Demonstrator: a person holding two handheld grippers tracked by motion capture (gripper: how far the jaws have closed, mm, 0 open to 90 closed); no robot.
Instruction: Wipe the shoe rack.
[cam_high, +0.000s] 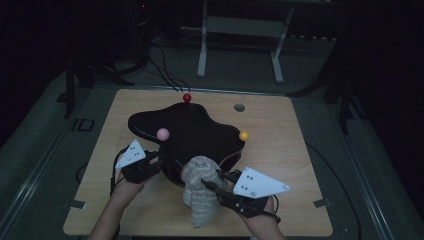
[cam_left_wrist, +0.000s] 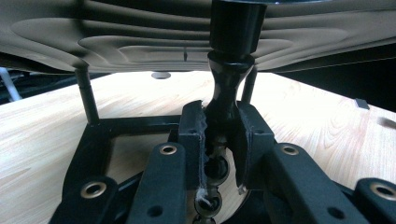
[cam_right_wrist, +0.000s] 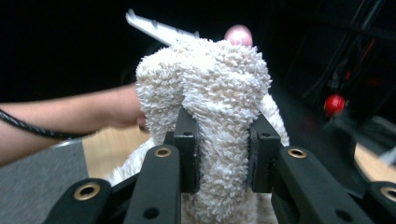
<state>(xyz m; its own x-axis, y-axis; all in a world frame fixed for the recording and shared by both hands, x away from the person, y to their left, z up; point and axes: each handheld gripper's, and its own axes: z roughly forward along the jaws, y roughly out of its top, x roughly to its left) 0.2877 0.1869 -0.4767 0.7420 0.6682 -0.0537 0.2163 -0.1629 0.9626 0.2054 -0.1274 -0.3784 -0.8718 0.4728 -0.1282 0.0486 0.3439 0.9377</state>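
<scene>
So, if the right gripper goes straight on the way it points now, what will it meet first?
Probably the black glossy tray. The right gripper, shut on the white towel, points up-left toward the tray's near edge, so the towel would likely touch first. Depth is hard to judge.
</scene>
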